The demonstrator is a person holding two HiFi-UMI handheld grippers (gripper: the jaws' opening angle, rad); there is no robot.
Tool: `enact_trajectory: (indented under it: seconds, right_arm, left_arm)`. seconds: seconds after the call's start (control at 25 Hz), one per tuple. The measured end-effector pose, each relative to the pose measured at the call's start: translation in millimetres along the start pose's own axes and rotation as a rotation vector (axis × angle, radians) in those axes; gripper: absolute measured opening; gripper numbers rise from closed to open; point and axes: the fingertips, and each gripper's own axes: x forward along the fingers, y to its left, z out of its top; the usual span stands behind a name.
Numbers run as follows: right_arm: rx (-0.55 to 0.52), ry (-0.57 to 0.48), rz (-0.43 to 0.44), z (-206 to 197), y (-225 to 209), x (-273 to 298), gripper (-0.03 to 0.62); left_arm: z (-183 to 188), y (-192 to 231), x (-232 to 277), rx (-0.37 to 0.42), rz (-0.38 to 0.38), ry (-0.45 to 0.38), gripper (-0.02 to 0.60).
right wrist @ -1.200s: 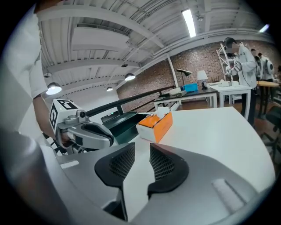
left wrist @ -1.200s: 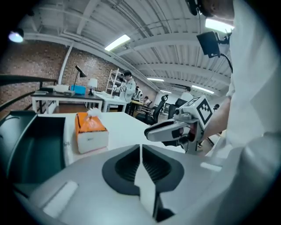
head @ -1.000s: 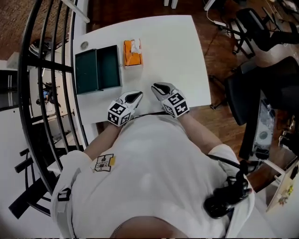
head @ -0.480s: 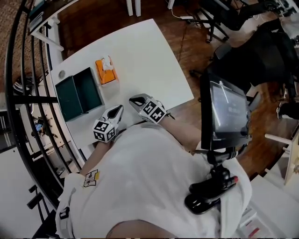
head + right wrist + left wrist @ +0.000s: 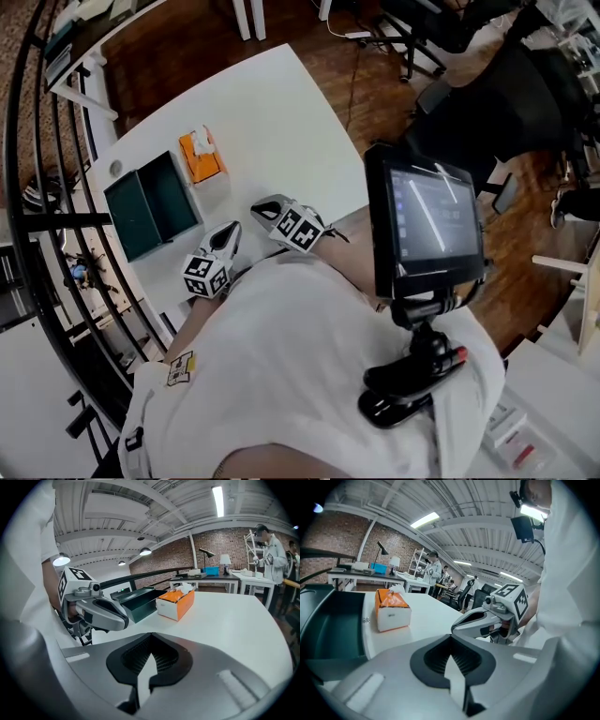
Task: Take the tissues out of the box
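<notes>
An orange and white tissue box (image 5: 202,156) with a tissue poking from its top stands on the white table (image 5: 281,122), beside an open dark green case (image 5: 150,206). My left gripper (image 5: 231,231) and right gripper (image 5: 259,207) hover side by side over the table's near edge, short of both, jaws shut and holding nothing. In the left gripper view the tissue box (image 5: 392,611) is ahead left, the right gripper (image 5: 487,620) to the right, my own jaws (image 5: 451,640) closed. In the right gripper view the box (image 5: 177,603) and green case (image 5: 137,603) lie beyond my shut jaws (image 5: 151,641).
A tablet on a mount (image 5: 427,225) sits in front of the person's chest at the right. Black railing bars (image 5: 37,187) run along the table's left side. Black office chairs (image 5: 506,103) stand beyond the table on the wooden floor. A small round fitting (image 5: 116,168) sits near the case.
The head view has swung, so the table now sits turned and further left, and the mounted tablet has come into view. Both grippers stay close together at the near edge.
</notes>
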Motion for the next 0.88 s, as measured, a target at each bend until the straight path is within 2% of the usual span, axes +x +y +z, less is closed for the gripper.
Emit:
enact_trajectory:
  seconds: [0.88]
  right_arm:
    - [-0.027,0.008,-0.001,5.7,0.1,-4.0,0.000]
  left_arm:
    - [6.7,-5.5,-5.7,0.004,0.009,-0.016,0.000]
